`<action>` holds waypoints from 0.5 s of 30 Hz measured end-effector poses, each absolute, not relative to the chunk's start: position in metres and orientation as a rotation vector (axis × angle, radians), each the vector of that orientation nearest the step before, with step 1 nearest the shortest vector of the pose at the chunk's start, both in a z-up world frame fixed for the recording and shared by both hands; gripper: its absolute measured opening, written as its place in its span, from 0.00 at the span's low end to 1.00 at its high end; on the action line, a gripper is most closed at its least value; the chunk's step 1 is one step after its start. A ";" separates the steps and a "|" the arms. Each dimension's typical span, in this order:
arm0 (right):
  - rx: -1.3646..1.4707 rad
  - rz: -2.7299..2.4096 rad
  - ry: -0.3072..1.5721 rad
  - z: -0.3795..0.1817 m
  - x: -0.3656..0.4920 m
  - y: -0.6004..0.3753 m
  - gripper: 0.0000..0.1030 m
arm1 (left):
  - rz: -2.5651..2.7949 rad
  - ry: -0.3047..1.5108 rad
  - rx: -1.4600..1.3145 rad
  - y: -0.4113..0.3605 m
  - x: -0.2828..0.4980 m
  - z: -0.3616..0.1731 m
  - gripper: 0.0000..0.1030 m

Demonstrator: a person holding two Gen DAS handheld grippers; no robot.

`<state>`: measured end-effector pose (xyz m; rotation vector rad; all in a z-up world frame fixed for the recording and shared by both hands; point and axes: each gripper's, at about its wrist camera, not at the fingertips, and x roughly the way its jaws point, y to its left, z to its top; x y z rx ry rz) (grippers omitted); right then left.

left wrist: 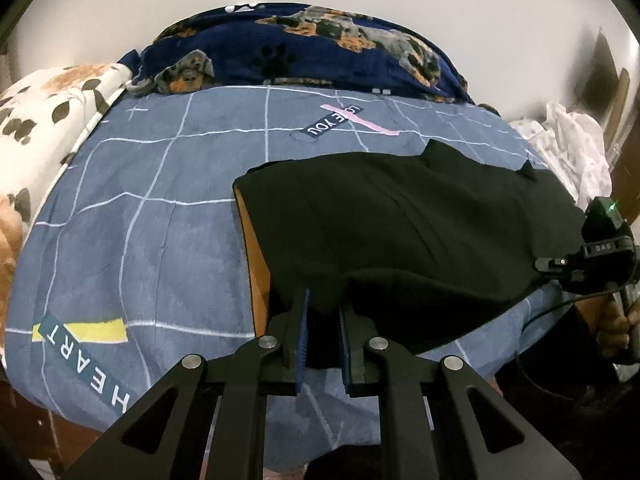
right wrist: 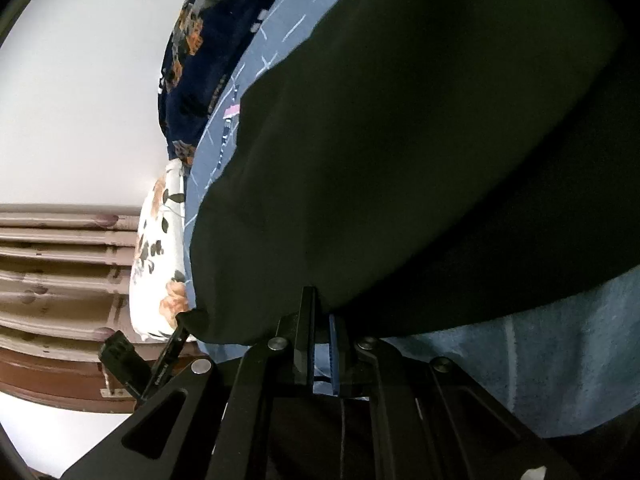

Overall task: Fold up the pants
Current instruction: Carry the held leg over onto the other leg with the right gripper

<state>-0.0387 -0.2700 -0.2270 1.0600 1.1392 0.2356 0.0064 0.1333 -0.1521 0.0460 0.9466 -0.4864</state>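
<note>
Black pants [left wrist: 400, 224] lie partly folded on a blue grid-patterned bedsheet [left wrist: 160, 208], with an orange lining showing along their left edge. My left gripper [left wrist: 323, 308] is shut on the near edge of the pants and lifts it a little. My right gripper [right wrist: 322, 312] is shut on another edge of the same pants [right wrist: 400, 160], which fill most of the right wrist view. The right gripper's body [left wrist: 592, 256] shows at the right edge of the left wrist view, and the left gripper [right wrist: 176, 336] shows low left in the right wrist view.
A navy dog-print blanket [left wrist: 304, 48] is heaped at the far side of the bed. A white floral pillow [left wrist: 48, 120] lies at the left. White patterned cloth [left wrist: 572, 148] lies at the right. A brown wooden bed frame [right wrist: 60, 264] borders the mattress.
</note>
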 end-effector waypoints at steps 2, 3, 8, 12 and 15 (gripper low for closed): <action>1.057 0.238 1.138 -0.228 -0.039 -0.268 0.07 | -0.479 0.950 0.052 0.134 0.006 -0.153 0.14; 1.051 0.241 1.138 -0.228 -0.038 -0.268 0.07 | -0.475 0.952 0.055 0.135 0.005 -0.154 0.15; 1.053 0.249 1.156 -0.232 -0.039 -0.264 0.07 | -0.399 0.966 0.047 0.150 0.002 -0.153 0.37; 1.058 0.249 1.165 -0.234 -0.037 -0.262 0.07 | -0.258 0.892 0.053 0.176 -0.003 -0.134 0.42; 1.057 0.252 1.167 -0.234 -0.036 -0.261 0.07 | -0.201 0.843 0.050 0.188 -0.001 -0.112 0.42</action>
